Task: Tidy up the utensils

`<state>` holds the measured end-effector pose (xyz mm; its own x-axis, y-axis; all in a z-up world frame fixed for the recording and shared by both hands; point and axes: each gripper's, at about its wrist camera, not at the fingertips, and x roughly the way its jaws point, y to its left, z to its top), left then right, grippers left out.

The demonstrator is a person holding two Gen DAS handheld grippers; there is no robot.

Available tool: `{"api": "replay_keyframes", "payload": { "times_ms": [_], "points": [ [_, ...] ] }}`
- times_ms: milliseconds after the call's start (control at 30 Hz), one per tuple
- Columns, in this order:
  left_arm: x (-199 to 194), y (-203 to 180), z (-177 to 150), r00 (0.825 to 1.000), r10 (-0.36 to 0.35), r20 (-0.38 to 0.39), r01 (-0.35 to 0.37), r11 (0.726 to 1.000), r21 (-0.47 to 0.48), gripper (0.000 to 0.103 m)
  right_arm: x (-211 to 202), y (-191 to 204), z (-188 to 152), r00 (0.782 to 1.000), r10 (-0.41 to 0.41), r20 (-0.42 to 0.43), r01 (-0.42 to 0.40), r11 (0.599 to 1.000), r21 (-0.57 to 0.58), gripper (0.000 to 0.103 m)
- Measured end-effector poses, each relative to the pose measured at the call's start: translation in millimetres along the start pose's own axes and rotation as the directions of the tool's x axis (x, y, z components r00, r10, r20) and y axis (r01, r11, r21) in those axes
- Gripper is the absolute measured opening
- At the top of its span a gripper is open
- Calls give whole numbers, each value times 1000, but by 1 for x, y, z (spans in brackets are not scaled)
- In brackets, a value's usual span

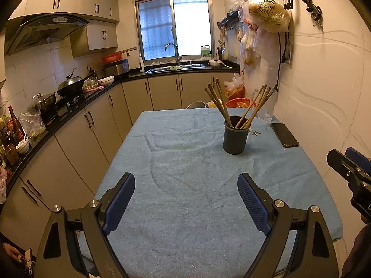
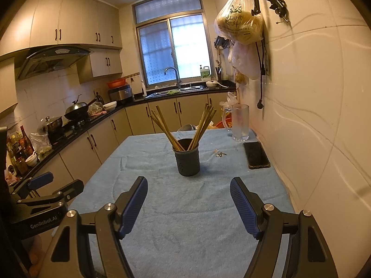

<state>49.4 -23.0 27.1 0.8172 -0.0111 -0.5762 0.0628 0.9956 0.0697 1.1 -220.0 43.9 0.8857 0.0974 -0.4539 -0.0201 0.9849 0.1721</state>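
On the blue-toweled table (image 1: 185, 153), light, stiff chopsticks (image 2: 201, 125) fan from a holder (image 2: 187, 159) near the far right corner, best pinched mid-shaft; the left gripper (image 1: 186, 199) and right gripper (image 2: 189, 201) both stand apart, empty.

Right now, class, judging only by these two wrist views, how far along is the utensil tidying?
Done: the wooden chopsticks all stand in the dark round holder on the blue towel-covered table, in two leaning bunches. In hand: nothing; the left gripper and right gripper both have open, empty jaws, short of the holder. Left: no loose utensils show on the towel, so possibly only regrouping the chopsticks.
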Motion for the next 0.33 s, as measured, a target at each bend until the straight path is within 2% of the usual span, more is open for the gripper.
{"api": "replay_keyframes", "payload": {
  "times_ms": [200,300,333],
  "points": [
    [14,0,0,1000,-8,-15,8,1000,-5,90,15,-3,3,1000,-12,-23,12,1000,0,76],
    [27,6,0,999,-52,4,52,997,-49,90,30,-10,3,999,-6,-53,6,1000,5,76],
    [34,7,0,998,-57,-11,56,997,-56,90,38,-15,3,997,1,-71,-1,1000,11,76]
  ]
}}
